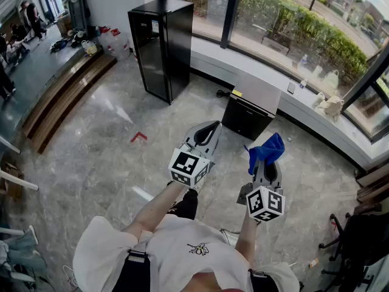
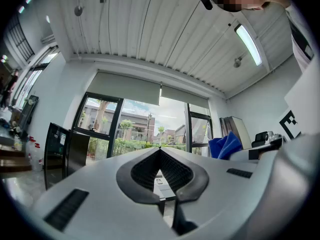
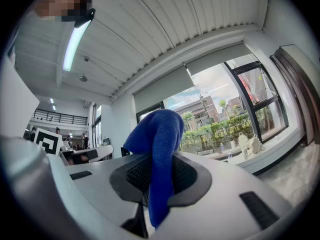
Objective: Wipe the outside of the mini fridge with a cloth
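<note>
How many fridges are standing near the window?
2. A tall black fridge stands at the left by the window; a low mini fridge sits further right, below it. None seems hidden.

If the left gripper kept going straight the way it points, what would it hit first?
Likely the mini fridge, straight ahead of the left gripper with nothing between. Its view tilts toward the window, so it might pass above.

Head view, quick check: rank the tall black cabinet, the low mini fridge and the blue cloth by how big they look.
1. tall black cabinet
2. mini fridge
3. blue cloth, smallest though it is nearest the camera, clamped in the right gripper
</note>
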Demonstrator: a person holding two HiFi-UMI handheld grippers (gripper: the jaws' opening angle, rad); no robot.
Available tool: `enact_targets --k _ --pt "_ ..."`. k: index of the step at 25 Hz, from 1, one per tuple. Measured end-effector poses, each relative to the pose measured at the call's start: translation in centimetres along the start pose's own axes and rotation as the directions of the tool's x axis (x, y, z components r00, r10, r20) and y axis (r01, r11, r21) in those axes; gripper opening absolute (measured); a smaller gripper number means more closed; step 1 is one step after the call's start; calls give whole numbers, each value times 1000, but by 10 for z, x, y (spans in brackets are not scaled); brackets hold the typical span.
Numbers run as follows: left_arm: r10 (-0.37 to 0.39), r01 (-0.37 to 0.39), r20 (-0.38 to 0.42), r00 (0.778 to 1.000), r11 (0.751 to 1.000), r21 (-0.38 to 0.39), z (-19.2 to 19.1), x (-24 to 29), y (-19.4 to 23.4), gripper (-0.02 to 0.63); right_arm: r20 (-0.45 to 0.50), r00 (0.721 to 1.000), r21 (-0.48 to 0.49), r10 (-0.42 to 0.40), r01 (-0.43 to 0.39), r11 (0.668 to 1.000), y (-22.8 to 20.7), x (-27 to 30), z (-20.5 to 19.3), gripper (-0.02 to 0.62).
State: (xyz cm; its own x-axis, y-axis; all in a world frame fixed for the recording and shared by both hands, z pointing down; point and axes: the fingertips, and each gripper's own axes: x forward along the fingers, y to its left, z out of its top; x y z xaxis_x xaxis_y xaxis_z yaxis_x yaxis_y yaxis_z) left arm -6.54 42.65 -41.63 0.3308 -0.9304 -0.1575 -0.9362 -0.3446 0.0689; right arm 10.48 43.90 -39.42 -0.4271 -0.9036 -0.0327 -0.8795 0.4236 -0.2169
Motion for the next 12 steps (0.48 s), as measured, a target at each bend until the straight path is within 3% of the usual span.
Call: enact_targets --k 3,6,12 --pt "13 -13 5 1000 1000 -18 -10 38 27 5 -11 1000 -12 -4 4 1000 -12 40 -6 81" --pt "57 -57 2 998 998 -28 -16 95 79 5 -33 999 -34 7 -8 999 -24 115 -6 81" --pt "13 -13 -11 1000 999 -35 -17 195 135 5 -7 1000 -38 -27 26 999 -44 228 15 81"
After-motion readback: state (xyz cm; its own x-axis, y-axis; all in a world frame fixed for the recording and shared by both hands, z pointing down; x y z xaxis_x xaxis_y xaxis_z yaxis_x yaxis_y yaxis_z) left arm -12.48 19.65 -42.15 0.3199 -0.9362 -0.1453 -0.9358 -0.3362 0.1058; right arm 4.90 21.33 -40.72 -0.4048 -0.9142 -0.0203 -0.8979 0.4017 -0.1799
